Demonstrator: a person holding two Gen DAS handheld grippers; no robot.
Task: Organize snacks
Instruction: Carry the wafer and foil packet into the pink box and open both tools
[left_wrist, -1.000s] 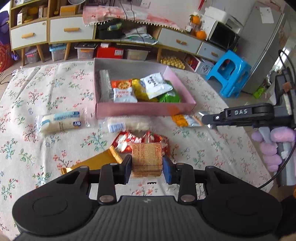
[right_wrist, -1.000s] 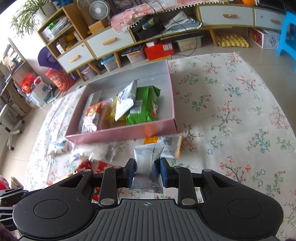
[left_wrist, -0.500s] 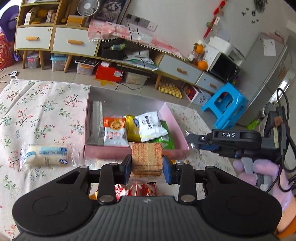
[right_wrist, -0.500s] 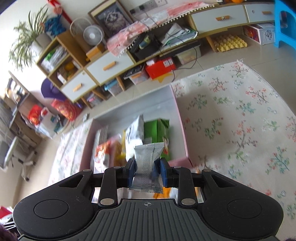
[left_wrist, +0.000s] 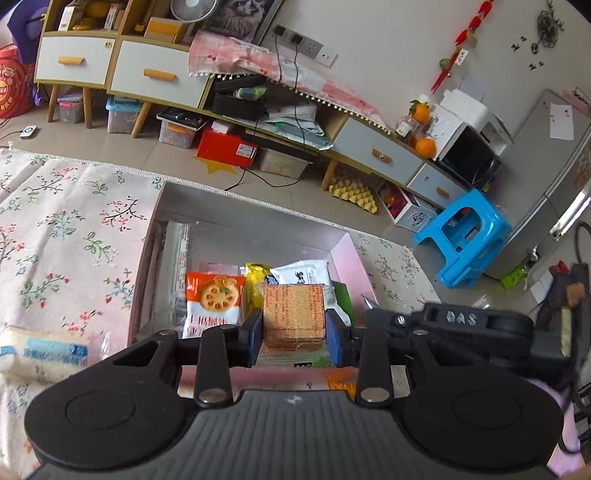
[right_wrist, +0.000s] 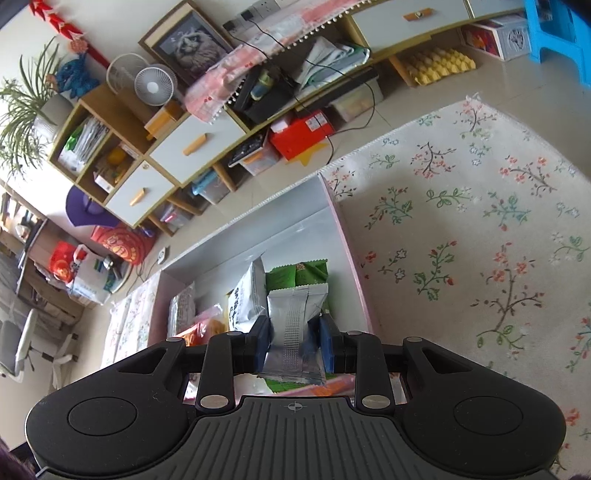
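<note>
My left gripper (left_wrist: 293, 338) is shut on a brown cracker pack (left_wrist: 293, 314) and holds it above the near part of the pink box (left_wrist: 354, 258). The box holds an orange-and-white biscuit pack (left_wrist: 212, 302), a yellow pack (left_wrist: 255, 284), a white pack (left_wrist: 301, 271) and a clear sleeve (left_wrist: 177, 251). My right gripper (right_wrist: 293, 343) is shut on a silver snack pouch (right_wrist: 295, 328) above the same pink box (right_wrist: 345, 236), over a green pack (right_wrist: 295, 273) and a white pack (right_wrist: 245, 295). The right gripper also shows at the right of the left wrist view (left_wrist: 369, 317).
A white rice-cracker pack (left_wrist: 40, 356) lies on the floral cloth (left_wrist: 66, 229) left of the box. An orange pack (left_wrist: 341, 382) lies by the box's near wall. Beyond the cloth's far edge stand a low cabinet (left_wrist: 155, 77), storage boxes and a blue stool (left_wrist: 465, 236).
Both grippers have lifted and moved forward with their packs, from the cloth in front of the box to above its near part. The right gripper has come closer to the left one.
</note>
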